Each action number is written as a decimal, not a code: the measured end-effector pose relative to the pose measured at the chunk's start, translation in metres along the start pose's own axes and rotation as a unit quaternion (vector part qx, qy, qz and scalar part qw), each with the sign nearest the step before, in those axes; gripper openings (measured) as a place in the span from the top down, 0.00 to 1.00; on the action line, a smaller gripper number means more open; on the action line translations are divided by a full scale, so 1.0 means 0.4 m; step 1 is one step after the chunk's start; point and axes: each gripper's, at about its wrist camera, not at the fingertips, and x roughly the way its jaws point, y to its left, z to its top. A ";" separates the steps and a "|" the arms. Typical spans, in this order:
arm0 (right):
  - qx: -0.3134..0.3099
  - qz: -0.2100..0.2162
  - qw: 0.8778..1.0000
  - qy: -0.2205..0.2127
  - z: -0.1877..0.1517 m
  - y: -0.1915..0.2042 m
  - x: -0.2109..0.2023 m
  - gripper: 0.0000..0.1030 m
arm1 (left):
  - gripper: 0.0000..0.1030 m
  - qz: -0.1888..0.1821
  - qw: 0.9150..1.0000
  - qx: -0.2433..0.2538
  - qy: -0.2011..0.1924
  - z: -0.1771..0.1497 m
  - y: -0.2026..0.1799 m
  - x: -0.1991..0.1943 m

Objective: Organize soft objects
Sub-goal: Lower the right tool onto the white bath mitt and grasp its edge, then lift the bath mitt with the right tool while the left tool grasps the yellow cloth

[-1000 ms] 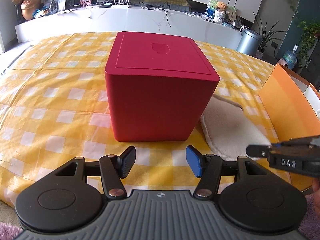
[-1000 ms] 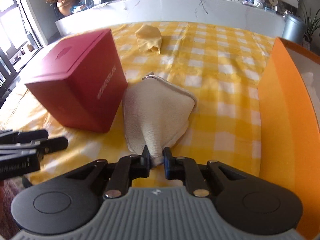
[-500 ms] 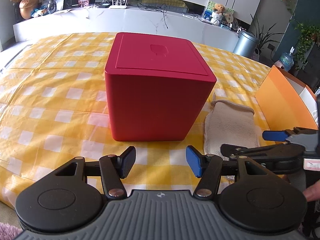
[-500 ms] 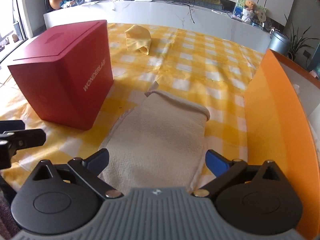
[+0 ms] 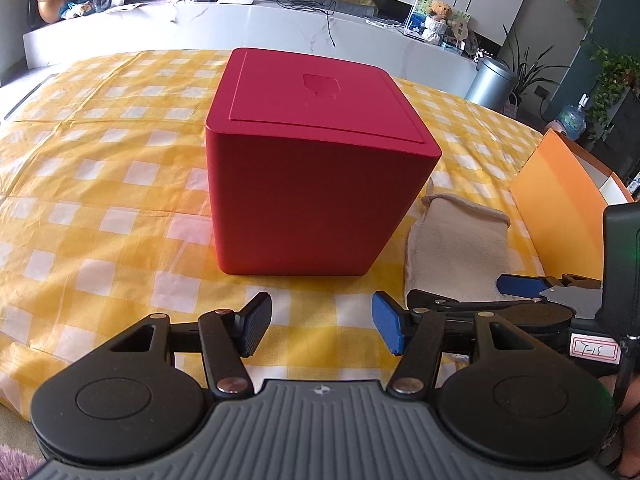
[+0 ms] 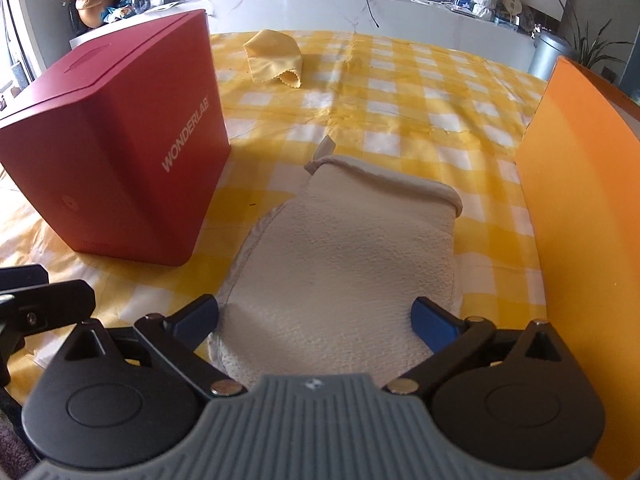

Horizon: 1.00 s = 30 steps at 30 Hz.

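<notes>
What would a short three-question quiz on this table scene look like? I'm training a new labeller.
1. True or false: the right tool is clamped on the mitt.
2. Which lies farthest from the right camera: A) mitt, B) yellow cloth, C) red box?
3. Fill in: the mitt lies between the red box and the ___ box.

Key: 1 false, its fingers stand wide open either side of the mitt; 2 B; 3 orange.
</notes>
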 end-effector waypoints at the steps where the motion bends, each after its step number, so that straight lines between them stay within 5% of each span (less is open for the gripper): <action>1: 0.001 0.003 1.000 0.001 0.001 -0.003 0.000 0.02 | 0.34 0.000 1.000 -0.001 0.000 0.000 0.000 -0.001; 7: 0.004 0.005 1.000 -0.010 -0.006 -0.023 -0.016 0.19 | 0.34 0.000 1.000 0.000 -0.003 -0.001 0.000 -0.003; 15: 0.033 -0.013 0.999 -0.015 -0.003 -0.083 -0.039 0.82 | 0.34 0.000 1.000 0.001 -0.011 -0.001 0.002 -0.009; 18: 0.038 -0.012 0.999 -0.016 0.001 -0.092 -0.041 0.94 | 0.34 -0.005 1.000 0.002 -0.024 0.000 0.003 -0.025; 25: 0.026 0.008 0.998 -0.048 0.038 -0.089 -0.116 0.95 | 0.37 -0.052 0.997 0.021 -0.053 0.035 -0.002 -0.130; 30: 0.017 0.039 0.997 -0.067 0.102 -0.109 -0.183 0.95 | 0.37 -0.049 0.992 0.094 -0.073 0.154 -0.012 -0.174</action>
